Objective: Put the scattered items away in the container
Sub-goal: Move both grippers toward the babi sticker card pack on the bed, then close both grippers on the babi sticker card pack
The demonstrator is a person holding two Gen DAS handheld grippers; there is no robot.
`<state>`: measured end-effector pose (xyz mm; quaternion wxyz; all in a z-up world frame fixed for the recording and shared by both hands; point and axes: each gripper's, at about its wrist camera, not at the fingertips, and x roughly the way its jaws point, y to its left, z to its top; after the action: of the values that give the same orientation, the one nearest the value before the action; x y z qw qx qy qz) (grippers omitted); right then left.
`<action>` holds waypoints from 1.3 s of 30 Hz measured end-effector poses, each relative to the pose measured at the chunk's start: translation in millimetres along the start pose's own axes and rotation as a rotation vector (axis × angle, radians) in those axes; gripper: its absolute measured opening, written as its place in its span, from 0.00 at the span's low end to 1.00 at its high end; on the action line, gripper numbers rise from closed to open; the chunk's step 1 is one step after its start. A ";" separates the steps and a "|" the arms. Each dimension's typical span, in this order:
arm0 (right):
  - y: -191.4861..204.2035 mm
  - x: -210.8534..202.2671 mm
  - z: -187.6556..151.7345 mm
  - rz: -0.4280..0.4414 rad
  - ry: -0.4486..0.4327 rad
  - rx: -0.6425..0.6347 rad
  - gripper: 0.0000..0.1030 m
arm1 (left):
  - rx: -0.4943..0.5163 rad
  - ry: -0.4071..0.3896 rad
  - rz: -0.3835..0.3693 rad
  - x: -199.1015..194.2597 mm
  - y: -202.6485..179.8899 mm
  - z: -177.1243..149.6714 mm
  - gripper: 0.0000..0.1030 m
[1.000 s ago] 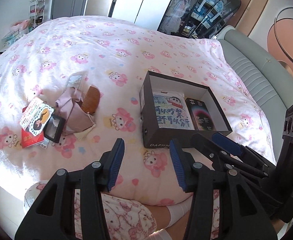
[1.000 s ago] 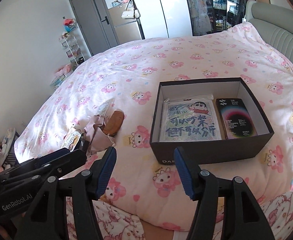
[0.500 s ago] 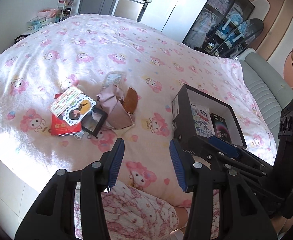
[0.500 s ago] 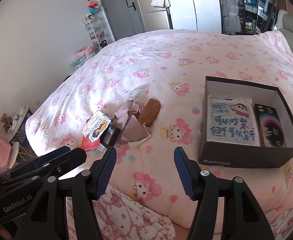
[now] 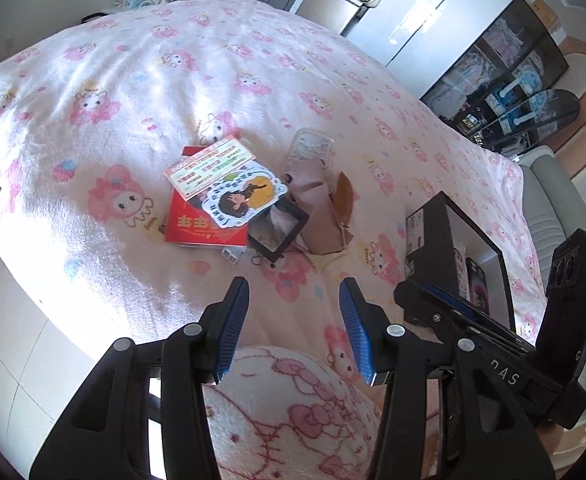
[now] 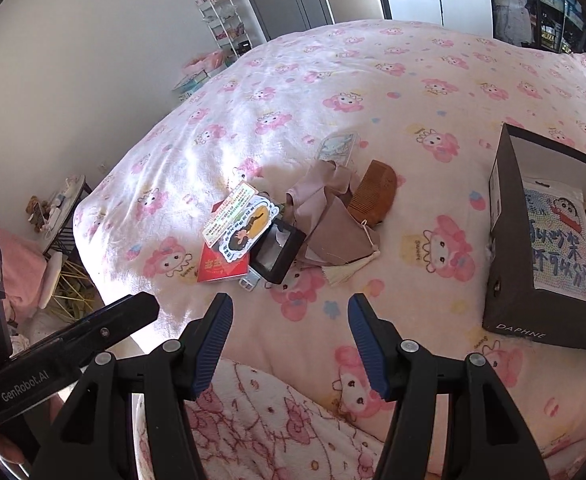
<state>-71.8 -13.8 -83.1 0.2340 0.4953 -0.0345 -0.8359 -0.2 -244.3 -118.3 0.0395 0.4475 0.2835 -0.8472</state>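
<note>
Hovering spread-jawed and empty, both: left hand-held gripper, right hand-held gripper; approaching pile beside box; needed descending onto comb.

Bare blanket lies between your open grippers and the item pile, black box walls stand right, top open.

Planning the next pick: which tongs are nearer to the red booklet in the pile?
Left, by a small margin. The left tongs hang open just short of the red booklet, slightly to its right. The right tongs, also open, sit farther right, toward the black box.
</note>
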 end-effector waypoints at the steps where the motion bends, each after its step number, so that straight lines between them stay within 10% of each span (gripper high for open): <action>1: -2.3 7.7 0.9 -0.008 0.018 0.002 0.55 | -0.020 0.008 0.020 6.5 8.1 1.6 0.47; 25: 30.0 137.9 31.6 0.073 0.188 -0.110 0.55 | -0.264 0.070 0.141 115.8 114.4 54.4 0.45; 39: 29.3 146.8 80.4 0.011 0.072 -0.135 0.55 | -0.359 0.102 -0.057 128.2 113.2 63.4 0.44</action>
<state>-188.0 -116.3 -153.0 0.2725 0.5081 0.0276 -0.8166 -86.9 -347.6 -241.0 0.0802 0.4675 0.4443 -0.7600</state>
